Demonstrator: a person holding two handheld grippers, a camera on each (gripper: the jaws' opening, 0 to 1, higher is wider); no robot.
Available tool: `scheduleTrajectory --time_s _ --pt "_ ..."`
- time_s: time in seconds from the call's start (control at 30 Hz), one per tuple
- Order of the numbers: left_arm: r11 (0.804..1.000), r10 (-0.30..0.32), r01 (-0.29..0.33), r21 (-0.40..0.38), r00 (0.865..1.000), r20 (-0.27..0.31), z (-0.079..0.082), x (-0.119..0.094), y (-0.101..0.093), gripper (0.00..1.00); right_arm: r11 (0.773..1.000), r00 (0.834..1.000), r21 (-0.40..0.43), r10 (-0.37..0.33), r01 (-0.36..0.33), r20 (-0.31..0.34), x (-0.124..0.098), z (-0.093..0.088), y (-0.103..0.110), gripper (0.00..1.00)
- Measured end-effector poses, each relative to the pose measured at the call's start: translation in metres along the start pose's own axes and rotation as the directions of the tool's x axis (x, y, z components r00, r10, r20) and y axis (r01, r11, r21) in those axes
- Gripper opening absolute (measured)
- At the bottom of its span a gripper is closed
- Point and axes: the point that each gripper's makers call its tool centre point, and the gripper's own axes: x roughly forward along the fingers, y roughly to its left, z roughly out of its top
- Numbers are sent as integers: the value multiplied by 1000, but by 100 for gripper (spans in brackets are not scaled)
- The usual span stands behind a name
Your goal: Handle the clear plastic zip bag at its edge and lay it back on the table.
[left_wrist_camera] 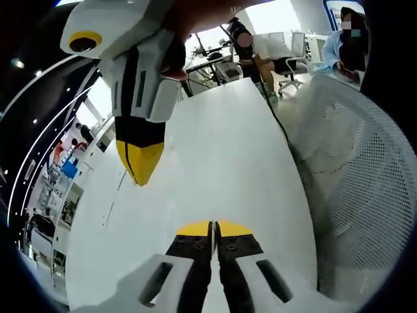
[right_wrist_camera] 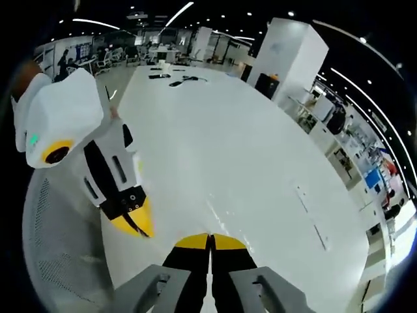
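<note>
In the left gripper view, the left gripper [left_wrist_camera: 214, 228] has its two yellow-tipped jaws pressed together, with only a thin line between them. I cannot make out anything between the tips. The right gripper [left_wrist_camera: 139, 163] comes in from the upper left of this view and hangs above the white table [left_wrist_camera: 228, 150], its yellow tips also closed to a point.

In the right gripper view, the right gripper [right_wrist_camera: 210, 242] shows the same: jaws pressed together, and I cannot tell if some clear film is caught there. The left gripper [right_wrist_camera: 133, 218] is at the left, close by, tips closed and pointing down toward the table [right_wrist_camera: 247, 150].

The clear plastic zip bag cannot be made out on the table surface in either view; it is too transparent to find.

Beside the table stands a white mesh chair [left_wrist_camera: 365, 169]. At the far end of the table lie some dark small objects [right_wrist_camera: 179, 79].
</note>
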Motion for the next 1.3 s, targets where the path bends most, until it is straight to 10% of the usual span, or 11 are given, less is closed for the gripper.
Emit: scheduleTrajectory --time_s 0.73,1.3 --pt "999 49 -49 2 999 -19 9 -1 14 0 991 981 -35 -125 131 146 -28 28 -13 0" --pt "995 33 -41 -89 996 -85 -15 20 4 3 995 985 -15 -93 96 145 -3 10 2 0"
